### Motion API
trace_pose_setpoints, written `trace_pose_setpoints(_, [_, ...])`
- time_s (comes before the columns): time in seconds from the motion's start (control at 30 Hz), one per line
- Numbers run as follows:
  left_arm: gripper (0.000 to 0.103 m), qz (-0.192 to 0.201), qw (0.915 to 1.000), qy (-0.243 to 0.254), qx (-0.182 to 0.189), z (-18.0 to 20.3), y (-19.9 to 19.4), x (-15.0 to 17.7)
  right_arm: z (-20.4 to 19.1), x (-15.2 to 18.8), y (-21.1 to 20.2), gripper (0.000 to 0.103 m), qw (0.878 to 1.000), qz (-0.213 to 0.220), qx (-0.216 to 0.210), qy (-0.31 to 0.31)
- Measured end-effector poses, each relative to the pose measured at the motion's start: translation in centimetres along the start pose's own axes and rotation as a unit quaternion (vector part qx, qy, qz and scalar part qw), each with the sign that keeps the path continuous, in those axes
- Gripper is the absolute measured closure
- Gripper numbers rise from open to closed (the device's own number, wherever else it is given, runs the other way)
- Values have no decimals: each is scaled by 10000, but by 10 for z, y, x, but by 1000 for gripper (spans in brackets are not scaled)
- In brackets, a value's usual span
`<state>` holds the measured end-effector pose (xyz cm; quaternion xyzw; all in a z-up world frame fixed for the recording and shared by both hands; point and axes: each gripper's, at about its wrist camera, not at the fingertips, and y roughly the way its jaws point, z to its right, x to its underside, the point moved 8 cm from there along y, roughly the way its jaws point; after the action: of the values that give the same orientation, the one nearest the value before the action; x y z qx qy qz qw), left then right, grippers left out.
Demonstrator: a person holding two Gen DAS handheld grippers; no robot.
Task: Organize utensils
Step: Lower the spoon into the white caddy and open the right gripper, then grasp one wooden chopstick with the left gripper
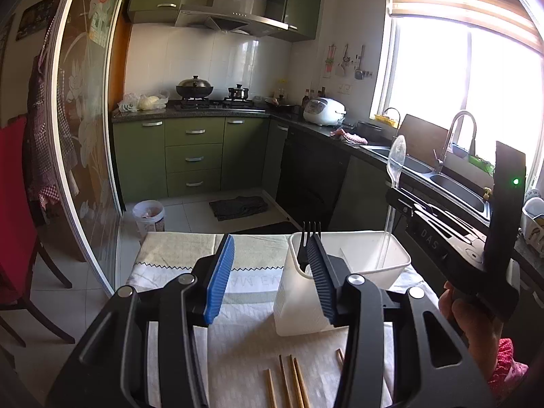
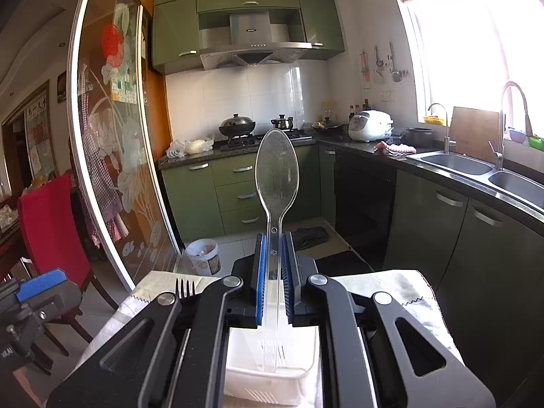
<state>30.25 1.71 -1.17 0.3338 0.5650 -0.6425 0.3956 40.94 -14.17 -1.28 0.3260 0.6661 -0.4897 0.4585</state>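
Note:
My right gripper point(image 2: 273, 238) is shut on a clear plastic spoon point(image 2: 277, 173), bowl up, its handle tip hanging over a low white tray point(image 2: 272, 379). In the left wrist view the spoon point(image 1: 396, 159) stands upright over the same tray point(image 1: 394, 265), held by the right gripper point(image 1: 396, 197). My left gripper point(image 1: 272, 255) is open, above the table. A black fork point(image 1: 310, 238) stands tines up in a tall white holder point(image 1: 292, 302) by its right finger. Several wooden chopsticks point(image 1: 292, 384) lie on the cloth below.
The table has a pale cloth point(image 1: 176, 255). A red chair point(image 1: 13, 204) stands to the left. A glass sliding door point(image 1: 85, 119) is at the left. A kitchen counter with a sink point(image 1: 455, 187) runs along the right. A small bin point(image 1: 149, 214) sits on the floor.

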Motion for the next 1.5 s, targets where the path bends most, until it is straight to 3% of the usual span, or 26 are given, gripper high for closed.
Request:
trace_pose_setpoints(0.17, [60, -223, 9997, 63, -20, 1, -7, 14, -6, 25, -1, 91, 9995, -186, 19, -243])
trace_pose_setpoints(0.23, [59, -386, 9991, 134, -68, 4, -8, 22, -8, 33, -5, 80, 9993, -247, 30, -294])
trace_pose_setpoints(0.37, [59, -1177, 9928, 193, -103, 7, -2, 52, -1, 40, -29, 78, 9995, -202, 26, -253])
trace_pose_setpoints(0.47, [59, -2002, 9791, 249, -247, 3, 7, 87, 13, 43, -58, 78, 9997, -192, 11, -160])
trace_pose_setpoints(0.6, [59, -3121, 9491, 253, -339, -2, 22, 145, 36, 61, -96, 74, 9993, -350, 69, -130])
trace_pose_setpoints(0.7, [59, -3581, 9322, 237, -464, -7, 32, 173, 56, 79, -116, 74, 9981, -581, 136, -143])
trace_pose_setpoints(0.93, [61, -3830, 9200, 312, -763, -7, 42, 189, 93, 113, -143, 74, 9942, -1041, 253, -111])
trace_pose_setpoints(1.07, [81, -4005, 9123, 317, -797, -4, 47, 197, 103, 124, -152, 74, 9929, -1155, 271, -54])
trace_pose_setpoints(1.13, [83, -4043, 9106, 323, -794, -2, 48, 200, 102, 122, -151, 74, 9923, -1208, 269, -58])
trace_pose_setpoints(1.37, [93, -4023, 9115, 313, -802, 0, 48, 202, 87, 124, -144, 74, 9882, -1524, 38, -139])
trace_pose_setpoints(1.5, [97, -3985, 9136, 315, -744, 6, 49, 202, 63, 144, -122, 74, 9718, -2313, -424, -176])
